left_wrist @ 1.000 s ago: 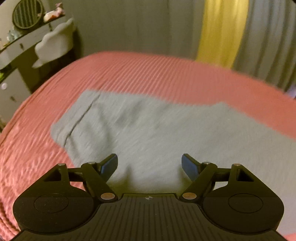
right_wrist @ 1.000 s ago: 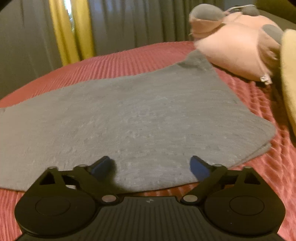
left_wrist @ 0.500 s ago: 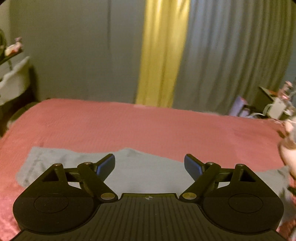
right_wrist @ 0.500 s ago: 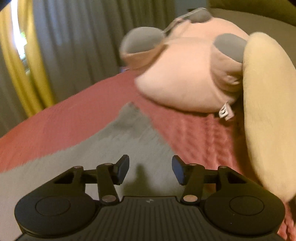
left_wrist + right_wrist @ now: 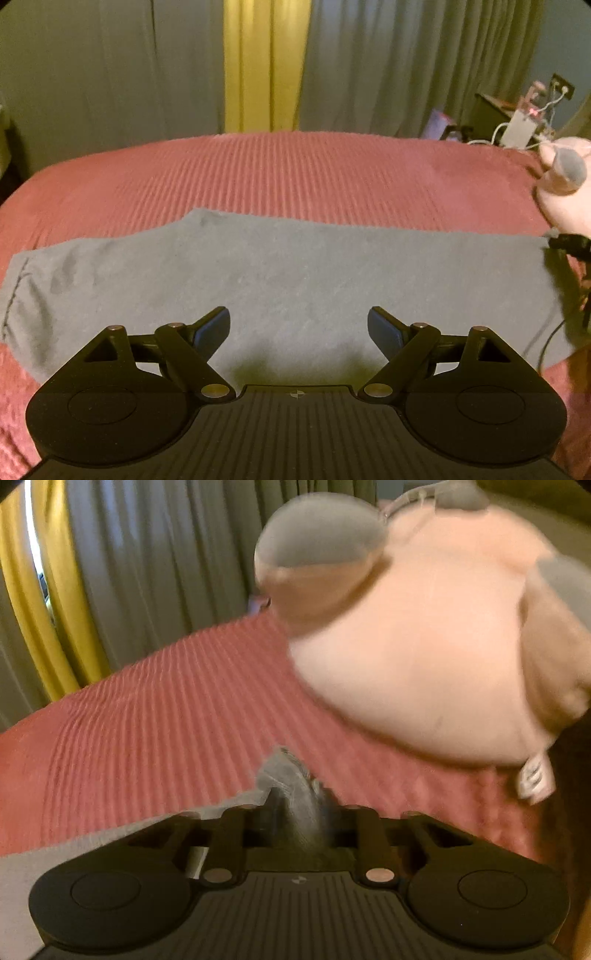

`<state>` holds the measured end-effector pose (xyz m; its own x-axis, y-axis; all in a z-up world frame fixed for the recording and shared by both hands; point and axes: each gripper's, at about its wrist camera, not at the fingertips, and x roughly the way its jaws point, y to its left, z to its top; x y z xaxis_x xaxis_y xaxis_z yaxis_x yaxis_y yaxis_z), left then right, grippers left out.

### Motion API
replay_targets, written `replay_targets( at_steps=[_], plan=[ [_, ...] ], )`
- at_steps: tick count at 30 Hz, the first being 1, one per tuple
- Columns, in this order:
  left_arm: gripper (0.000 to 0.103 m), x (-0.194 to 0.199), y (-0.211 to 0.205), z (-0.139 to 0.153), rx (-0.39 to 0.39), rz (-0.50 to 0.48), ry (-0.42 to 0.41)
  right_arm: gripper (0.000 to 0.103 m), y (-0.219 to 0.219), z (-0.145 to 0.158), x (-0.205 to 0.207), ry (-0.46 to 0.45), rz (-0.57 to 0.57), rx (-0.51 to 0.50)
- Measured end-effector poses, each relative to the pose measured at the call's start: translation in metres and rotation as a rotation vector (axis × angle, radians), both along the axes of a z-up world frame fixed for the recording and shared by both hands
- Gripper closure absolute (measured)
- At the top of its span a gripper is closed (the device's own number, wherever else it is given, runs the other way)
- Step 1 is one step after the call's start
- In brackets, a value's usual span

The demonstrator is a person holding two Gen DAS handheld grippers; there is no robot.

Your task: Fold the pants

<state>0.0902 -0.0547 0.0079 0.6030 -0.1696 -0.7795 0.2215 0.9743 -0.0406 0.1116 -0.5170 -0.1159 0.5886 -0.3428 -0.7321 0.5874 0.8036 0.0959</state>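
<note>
Grey pants (image 5: 288, 273) lie flat across a red ribbed bedspread (image 5: 295, 173), long side left to right. My left gripper (image 5: 299, 326) is open and empty, hovering over the near edge of the pants at their middle. My right gripper (image 5: 291, 812) is shut on a bunched far corner of the pants (image 5: 291, 779), which sticks up between the closed fingers. The right gripper also shows at the right end of the pants in the left wrist view (image 5: 569, 243).
A large pink plush toy (image 5: 424, 646) lies on the bed just beyond the right gripper; it also shows in the left wrist view (image 5: 565, 192). Grey and yellow curtains (image 5: 266, 62) hang behind the bed. A nightstand with cables (image 5: 517, 114) stands far right.
My right gripper moved to the far corner of the pants and shut on it. My left gripper stayed open and tilted back down over the pants.
</note>
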Motion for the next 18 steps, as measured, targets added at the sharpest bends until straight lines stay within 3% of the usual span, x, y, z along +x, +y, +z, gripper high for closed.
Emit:
replay_targets(
  at_steps=[3, 7, 14, 18],
  plan=[
    [0.015, -0.003, 0.0, 0.001, -0.021, -0.03, -0.008, 0.087, 0.011, 0.014, -0.018, -0.077, 0.07, -0.019],
    [0.015, -0.013, -0.006, -0.002, 0.009, -0.072, -0.024, 0.087, 0.023, 0.026, -0.057, -0.152, 0.097, -0.039],
    [0.015, -0.019, 0.0, 0.0, -0.014, -0.041, 0.021, 0.087, 0.045, 0.011, -0.078, -0.099, 0.175, -0.03],
    [0.015, -0.025, -0.001, 0.006, -0.008, -0.056, 0.002, 0.087, 0.055, 0.019, -0.091, -0.146, 0.146, -0.051]
  ],
)
